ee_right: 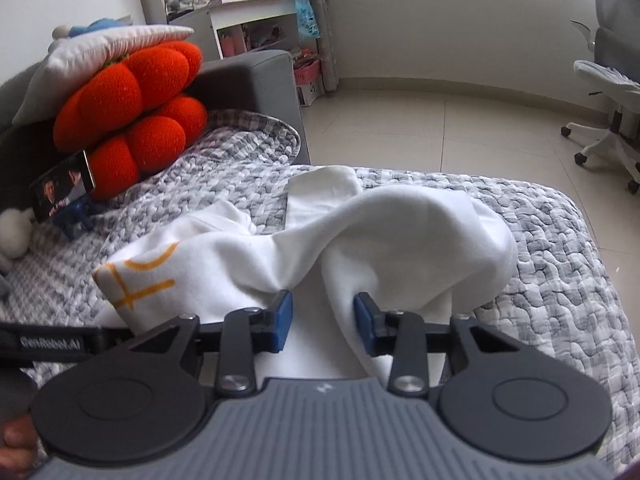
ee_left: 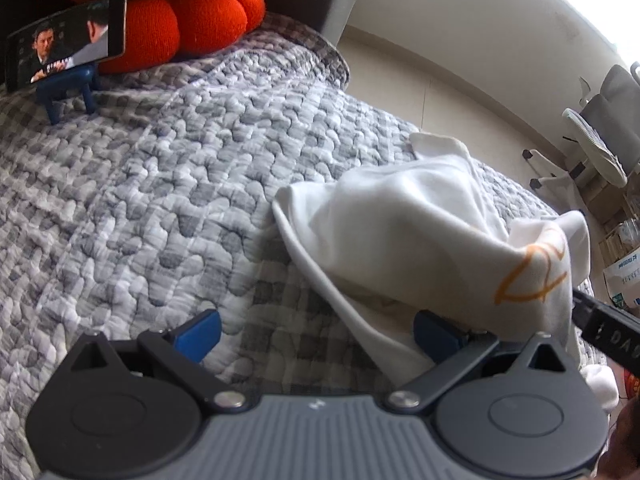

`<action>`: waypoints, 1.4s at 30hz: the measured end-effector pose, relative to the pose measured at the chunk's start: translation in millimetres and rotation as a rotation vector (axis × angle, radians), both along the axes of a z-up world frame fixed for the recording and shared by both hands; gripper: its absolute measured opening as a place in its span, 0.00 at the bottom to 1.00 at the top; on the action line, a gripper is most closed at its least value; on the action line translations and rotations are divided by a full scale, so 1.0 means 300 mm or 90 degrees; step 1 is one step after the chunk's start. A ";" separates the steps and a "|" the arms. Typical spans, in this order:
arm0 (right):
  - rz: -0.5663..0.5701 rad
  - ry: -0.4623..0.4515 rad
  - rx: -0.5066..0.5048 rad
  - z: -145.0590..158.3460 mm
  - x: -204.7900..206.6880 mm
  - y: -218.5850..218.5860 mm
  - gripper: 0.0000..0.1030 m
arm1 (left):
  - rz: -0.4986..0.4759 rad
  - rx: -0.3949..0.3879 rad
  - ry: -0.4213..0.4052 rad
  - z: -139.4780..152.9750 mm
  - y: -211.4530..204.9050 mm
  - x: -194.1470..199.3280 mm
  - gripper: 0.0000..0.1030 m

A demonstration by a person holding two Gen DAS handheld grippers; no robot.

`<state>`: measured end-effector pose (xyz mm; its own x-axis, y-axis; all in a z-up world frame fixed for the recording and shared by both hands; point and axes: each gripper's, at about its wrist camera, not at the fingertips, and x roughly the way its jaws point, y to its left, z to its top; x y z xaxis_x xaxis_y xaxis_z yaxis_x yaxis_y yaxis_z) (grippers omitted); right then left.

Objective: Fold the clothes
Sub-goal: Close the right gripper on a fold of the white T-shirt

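The white garment (ee_right: 400,232), light, limp and bunched on the quilted bed (ee_left: 160,200), would take best at a hem or corner; left tool (ee_left: 316,336) spread wide, right tool (ee_right: 323,322) spread around a fold.

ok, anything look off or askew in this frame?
Only the white garment: it lies bunched and humped on the checked quilt, one corner with orange print flipped up, nothing squared for a fold. Both tools, left and right, are open. The phone on its stand is upright.
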<state>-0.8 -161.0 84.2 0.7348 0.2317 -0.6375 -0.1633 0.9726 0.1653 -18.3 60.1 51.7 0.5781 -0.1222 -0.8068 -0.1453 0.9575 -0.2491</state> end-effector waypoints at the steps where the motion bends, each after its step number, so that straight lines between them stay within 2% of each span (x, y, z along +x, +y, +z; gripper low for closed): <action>1: -0.002 0.000 0.003 0.000 0.001 -0.002 0.41 | 0.000 0.001 0.003 -0.002 -0.001 0.001 1.00; 15: -0.060 0.017 -0.004 -0.017 0.009 -0.032 0.63 | -0.017 0.010 0.017 -0.013 -0.021 0.006 1.00; 19: -0.084 0.036 -0.001 -0.037 0.020 -0.058 0.64 | -0.015 0.005 0.019 -0.014 -0.024 0.006 1.00; 28: -0.066 0.040 0.001 -0.043 0.017 -0.042 0.63 | -0.021 0.007 0.018 -0.015 -0.026 0.009 1.00; 32: -0.062 0.040 -0.001 -0.045 0.017 -0.040 0.57 | -0.025 0.007 0.017 -0.016 -0.027 0.010 1.00; 34: -0.059 0.040 0.002 -0.045 0.017 -0.039 0.45 | -0.026 0.006 0.017 -0.016 -0.026 0.011 0.99; 36: -0.058 0.039 0.007 -0.044 0.017 -0.040 0.17 | -0.027 0.006 0.017 -0.016 -0.025 0.011 1.00; 42: -0.079 0.014 0.012 -0.027 0.007 -0.058 0.08 | -0.028 0.004 0.017 -0.015 -0.023 0.011 0.99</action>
